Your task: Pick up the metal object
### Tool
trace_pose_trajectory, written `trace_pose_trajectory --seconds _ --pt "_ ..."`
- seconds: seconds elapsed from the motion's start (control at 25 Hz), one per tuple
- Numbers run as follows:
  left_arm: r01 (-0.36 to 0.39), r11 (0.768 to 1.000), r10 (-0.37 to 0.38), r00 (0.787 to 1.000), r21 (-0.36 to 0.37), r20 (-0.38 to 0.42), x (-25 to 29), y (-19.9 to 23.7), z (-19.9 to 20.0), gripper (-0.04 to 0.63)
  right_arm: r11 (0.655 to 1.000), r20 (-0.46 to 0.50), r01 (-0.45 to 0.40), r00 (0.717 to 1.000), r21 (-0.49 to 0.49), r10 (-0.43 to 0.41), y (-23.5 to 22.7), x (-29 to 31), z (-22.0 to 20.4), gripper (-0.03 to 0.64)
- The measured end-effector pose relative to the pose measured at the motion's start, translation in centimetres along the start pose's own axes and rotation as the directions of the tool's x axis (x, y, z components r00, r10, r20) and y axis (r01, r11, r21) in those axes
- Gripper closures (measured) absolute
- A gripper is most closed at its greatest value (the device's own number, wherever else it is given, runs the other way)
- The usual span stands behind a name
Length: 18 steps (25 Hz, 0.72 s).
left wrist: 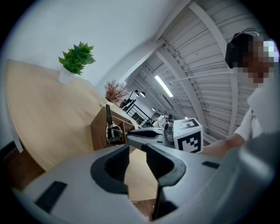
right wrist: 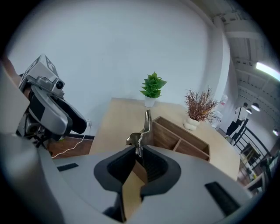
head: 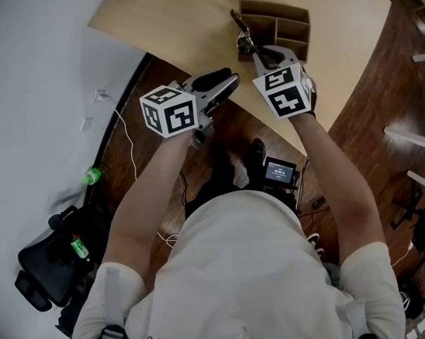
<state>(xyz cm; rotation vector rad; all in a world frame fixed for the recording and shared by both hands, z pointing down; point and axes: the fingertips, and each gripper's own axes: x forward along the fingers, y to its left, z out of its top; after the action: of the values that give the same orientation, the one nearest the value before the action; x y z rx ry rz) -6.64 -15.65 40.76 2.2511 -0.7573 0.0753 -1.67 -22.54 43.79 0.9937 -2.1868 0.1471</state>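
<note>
Right tool (right wrist: 139, 151) clamped shut on metal object (right wrist: 138, 138), held at near corner of wooden divider box (right wrist: 168, 138). We judge grasp made; lift clear of bench (head: 170, 16) remains. Left tool (left wrist: 138, 148) slightly open, empty, short of box.

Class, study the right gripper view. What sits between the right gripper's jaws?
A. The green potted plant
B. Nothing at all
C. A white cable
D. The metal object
D: the right gripper has its jaws closed on the metal object, which juts out past them beside the wooden box.
</note>
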Motion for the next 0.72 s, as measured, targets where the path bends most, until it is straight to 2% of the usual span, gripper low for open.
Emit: trace_pose_trajectory --seconds 0.2,0.72 --pt "-0.005 1.000 0.005 1.000 -0.016 -0.023 0.7 0.8 -0.6 0.497 0.993 -0.021 0.054 0.998 -0.104 -0.056 -0.1 1.3 -0.3 0.589" --pt "0.009 0.999 -0.010 0.999 -0.040 -0.032 1.8 1.4 -0.5 0.497 0.978 -0.024 0.160 0.986 -0.136 -0.164 -2.1 3.1 0.0 0.589"
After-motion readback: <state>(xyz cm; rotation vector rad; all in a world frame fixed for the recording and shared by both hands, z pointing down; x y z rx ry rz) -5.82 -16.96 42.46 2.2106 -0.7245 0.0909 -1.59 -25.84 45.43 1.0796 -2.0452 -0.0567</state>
